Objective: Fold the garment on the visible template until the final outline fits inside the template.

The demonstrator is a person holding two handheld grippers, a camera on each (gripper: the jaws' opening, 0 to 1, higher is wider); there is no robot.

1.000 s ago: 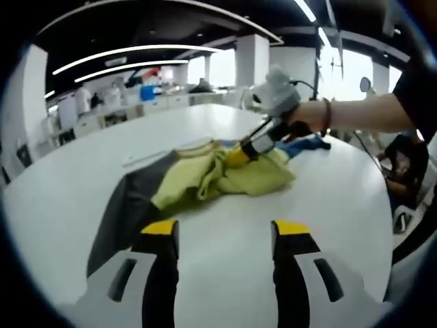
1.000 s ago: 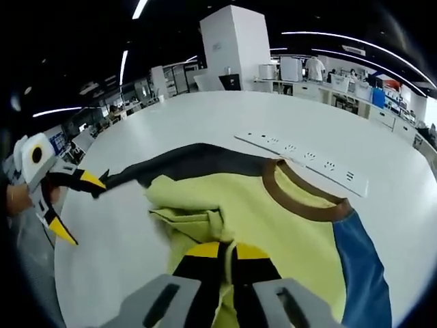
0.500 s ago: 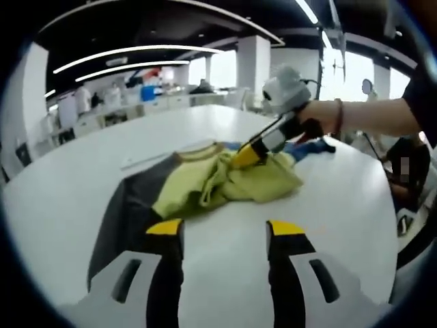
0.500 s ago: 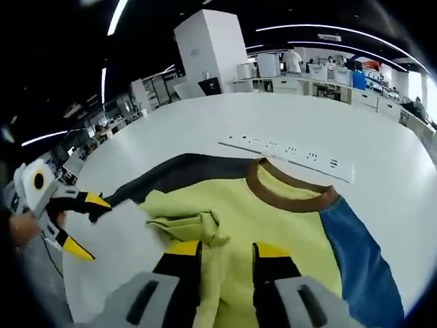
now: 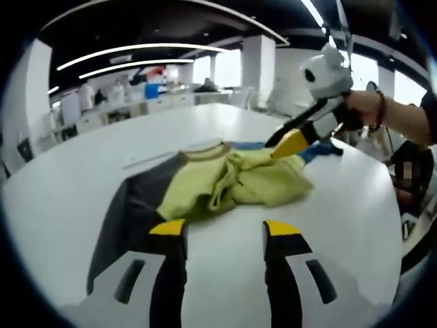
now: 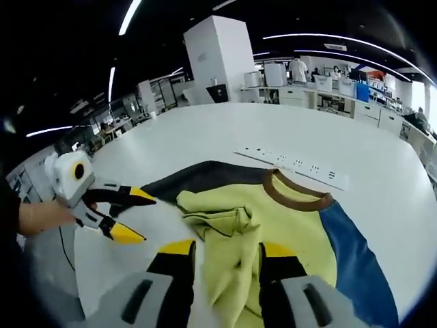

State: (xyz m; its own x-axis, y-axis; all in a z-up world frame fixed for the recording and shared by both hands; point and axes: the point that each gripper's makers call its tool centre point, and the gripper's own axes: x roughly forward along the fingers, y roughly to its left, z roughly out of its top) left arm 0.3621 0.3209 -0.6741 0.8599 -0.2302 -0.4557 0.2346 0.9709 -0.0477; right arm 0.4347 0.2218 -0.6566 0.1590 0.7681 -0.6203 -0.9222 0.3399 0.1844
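Garment: we saw the yellow garment (image 5: 235, 181) lying crumpled on the white table (image 5: 61, 198), its dark grey sleeve (image 5: 126, 208) spread toward the left gripper and its blue sleeve (image 6: 355, 256) on the far side; a brown collar (image 6: 297, 198) showed in the right gripper view.
Left gripper: we found the left gripper (image 5: 217, 236) released, its yellow-tipped jaws well apart and holding nothing, just short of the garment's near edge; in the right gripper view it (image 6: 130, 215) hung near the grey sleeve, jaws spread.
Right gripper: we saw the right gripper (image 6: 222, 251) with its jaws parted and yellow cloth lying between them; from the left gripper view it (image 5: 290, 140) hung above the garment, not clamped on it.
Power strip: we noted a white power strip (image 6: 290, 164) on the table beyond the collar.
Hard to make out: we could not tell whether the right jaws touched the cloth, and we could make out no template outline under the garment.
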